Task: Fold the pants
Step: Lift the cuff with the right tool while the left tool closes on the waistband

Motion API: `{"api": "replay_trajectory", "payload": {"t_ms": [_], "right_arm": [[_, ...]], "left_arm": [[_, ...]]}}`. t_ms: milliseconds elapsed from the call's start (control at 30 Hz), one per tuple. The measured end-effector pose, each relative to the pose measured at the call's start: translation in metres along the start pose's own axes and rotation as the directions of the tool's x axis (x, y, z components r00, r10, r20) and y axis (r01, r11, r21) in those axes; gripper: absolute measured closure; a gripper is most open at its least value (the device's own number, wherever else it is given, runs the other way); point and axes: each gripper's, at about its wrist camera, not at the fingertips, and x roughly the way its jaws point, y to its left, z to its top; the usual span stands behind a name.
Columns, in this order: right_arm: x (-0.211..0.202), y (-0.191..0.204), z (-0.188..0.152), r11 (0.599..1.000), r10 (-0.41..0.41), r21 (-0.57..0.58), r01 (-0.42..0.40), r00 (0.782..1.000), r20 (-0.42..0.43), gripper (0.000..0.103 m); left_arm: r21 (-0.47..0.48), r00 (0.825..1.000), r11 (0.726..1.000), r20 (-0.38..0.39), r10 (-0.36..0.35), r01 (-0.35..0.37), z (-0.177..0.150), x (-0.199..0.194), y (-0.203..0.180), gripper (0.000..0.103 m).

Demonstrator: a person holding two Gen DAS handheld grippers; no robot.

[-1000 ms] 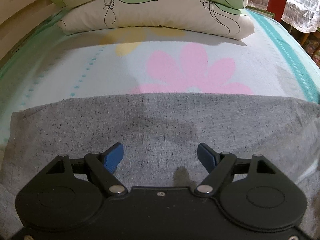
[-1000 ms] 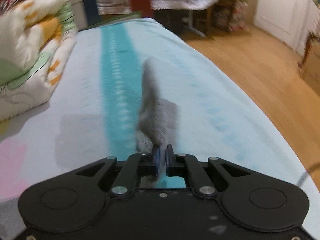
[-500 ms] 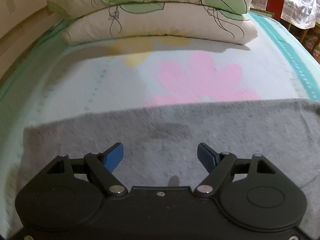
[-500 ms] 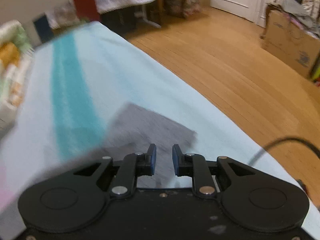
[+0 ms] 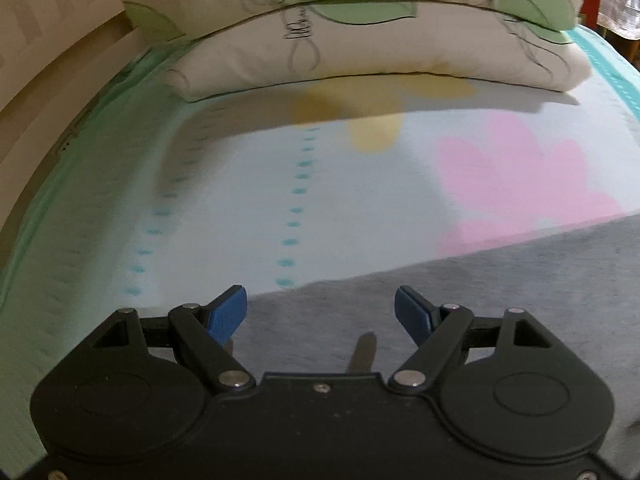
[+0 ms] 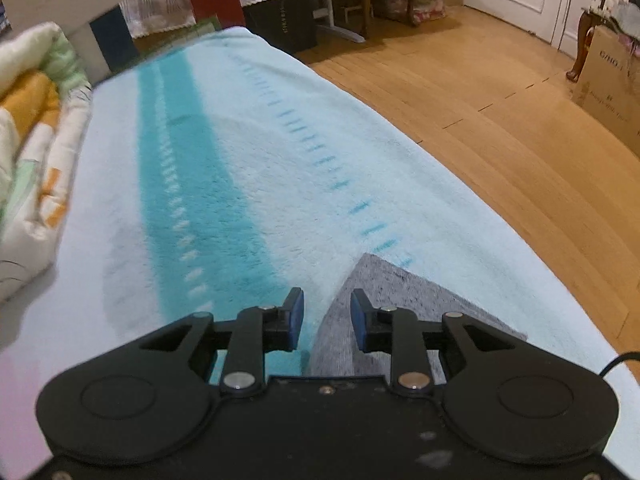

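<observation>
1. At the far left, the left wrist view showed a beige wall or bed frame beside the green-edged bed sheet, and a folded floral quilt lay across the head of the bed.
2. The left gripper hung over the near-left corner of the grey pants, its jaws wide apart with nothing between them and no pad touching the cloth.
3. The pants lay flat on the bed in that view, their far edge running straight from just ahead of the left blue pad up to the right, covering part of the pink flower print.
4. In the right wrist view, the right gripper hovered over the other end of the grey pants, where a squared corner lay flat near the bed's right edge, beside the teal stripe.
5. Its jaws had just been opening and stood partly apart; the cloth's edge showed in the gap below them, but neither pad pressed on it, so the end appeared released.
6. Judged from this, the garment seemed laid out flat, possibly already doubled lengthwise, though layers could not be told apart. Further folds across its length probably remained.
7. At the far right lay the wooden floor and a cardboard box.
</observation>
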Motion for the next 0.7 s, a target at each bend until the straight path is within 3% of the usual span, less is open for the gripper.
{"api": "replay_trajectory", "payload": {"t_ms": [267, 333, 400, 567, 700], "right_arm": [[0.029, 0.006, -0.007, 0.995, -0.1, -0.016, 0.099, 0.994, -0.049, 0.075], [0.031, 0.009, -0.011, 0.991, -0.127, -0.05, 0.125, 0.992, -0.027, 0.075], [0.031, 0.011, -0.014, 0.987, -0.142, -0.076, 0.141, 0.99, -0.014, 0.082], [0.028, 0.012, -0.017, 0.987, -0.116, -0.11, 0.116, 0.993, 0.01, 0.093], [0.025, 0.007, -0.017, 0.99, -0.092, -0.101, 0.094, 0.996, 0.016, 0.094]], "left_arm": [[-0.058, 0.998, 0.998, -0.056, -0.014, 0.011, 0.004, 0.017, 0.056, 0.021], [-0.097, 0.997, 0.995, -0.071, -0.027, 0.02, 0.006, 0.02, 0.07, 0.021], [-0.135, 0.996, 0.991, -0.08, -0.036, 0.025, 0.008, 0.024, 0.082, 0.021], [-0.164, 0.993, 0.986, -0.12, -0.016, -0.004, 0.008, 0.035, 0.099, 0.021], [-0.148, 0.993, 0.989, -0.118, 0.006, -0.023, 0.005, 0.04, 0.097, 0.021]]}}
